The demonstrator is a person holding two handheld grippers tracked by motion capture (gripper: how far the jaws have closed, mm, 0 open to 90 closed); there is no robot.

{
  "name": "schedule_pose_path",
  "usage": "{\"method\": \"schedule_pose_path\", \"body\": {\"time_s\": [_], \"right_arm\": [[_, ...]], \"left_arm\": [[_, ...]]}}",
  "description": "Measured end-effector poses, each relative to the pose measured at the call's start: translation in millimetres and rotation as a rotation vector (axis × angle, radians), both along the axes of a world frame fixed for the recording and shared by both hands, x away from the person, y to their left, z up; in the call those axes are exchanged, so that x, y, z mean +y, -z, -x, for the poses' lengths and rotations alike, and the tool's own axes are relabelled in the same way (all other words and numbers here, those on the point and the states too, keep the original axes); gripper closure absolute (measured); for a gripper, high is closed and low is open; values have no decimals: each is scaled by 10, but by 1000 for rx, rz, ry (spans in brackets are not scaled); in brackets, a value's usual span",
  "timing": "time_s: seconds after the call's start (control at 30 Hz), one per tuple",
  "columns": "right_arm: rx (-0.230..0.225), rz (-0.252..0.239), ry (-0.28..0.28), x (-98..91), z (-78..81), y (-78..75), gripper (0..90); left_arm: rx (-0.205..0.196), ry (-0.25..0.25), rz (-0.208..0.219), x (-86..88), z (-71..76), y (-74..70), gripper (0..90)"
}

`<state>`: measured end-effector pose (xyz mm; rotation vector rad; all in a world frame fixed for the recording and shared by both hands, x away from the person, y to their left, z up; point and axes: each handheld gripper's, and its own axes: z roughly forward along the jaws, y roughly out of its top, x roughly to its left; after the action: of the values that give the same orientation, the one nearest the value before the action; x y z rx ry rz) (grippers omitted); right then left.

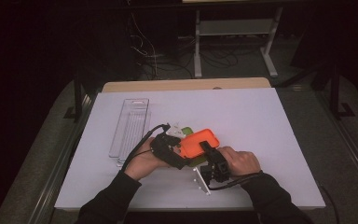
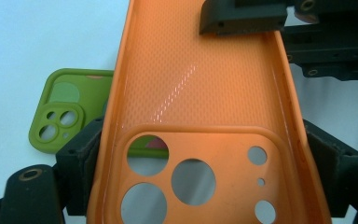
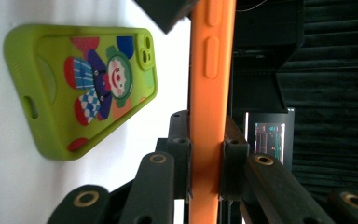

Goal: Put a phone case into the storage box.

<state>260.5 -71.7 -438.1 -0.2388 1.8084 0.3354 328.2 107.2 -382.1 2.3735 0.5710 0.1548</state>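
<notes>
From above, my left claw (image 1: pixel 179 150) and right claw (image 1: pixel 206 148) held the orange plastic phone case (image 1: pixel 199 142) over the white table (image 1: pixel 261 140). Left gripper view: my jaws clamped its long sides. Right gripper view: jaws pinched its edge, a green cartoon-printed case (image 3: pixel 84 88) just beside.

A dim lab: a white table (image 1: pixel 261 121), tangled floor cables (image 1: pixel 168 56), a metal stand (image 1: pixel 235 28).

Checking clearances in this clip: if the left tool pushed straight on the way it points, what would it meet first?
The left tool already grips the orange phone case across its width. Straight ahead along the case sits the right tool, clamped on the far end, so that likely comes first; depth is hard to judge.
</notes>
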Motion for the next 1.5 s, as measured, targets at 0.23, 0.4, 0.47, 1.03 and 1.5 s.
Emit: {"method": "schedule_pose_path", "body": {"time_s": [0.23,0.4,0.47,1.03,1.5], "right_arm": [[11,16,-2,0,0,-20,777],[3,13,15,-41,-31,-40,777],[4,6,26,-67,-45,-52,777],[220,-241,131,-351,-242,-182,777],[537,-553,189,-512,-382,-296,777]], "left_arm": [[10,-11,30,13,-7,27,109],[26,-13,75,57,-21,3,17],[17,11,58,106,-43,-20,11],[14,-27,63,167,-65,-1,0],[-12,-15,31,184,-93,7,0]]}}
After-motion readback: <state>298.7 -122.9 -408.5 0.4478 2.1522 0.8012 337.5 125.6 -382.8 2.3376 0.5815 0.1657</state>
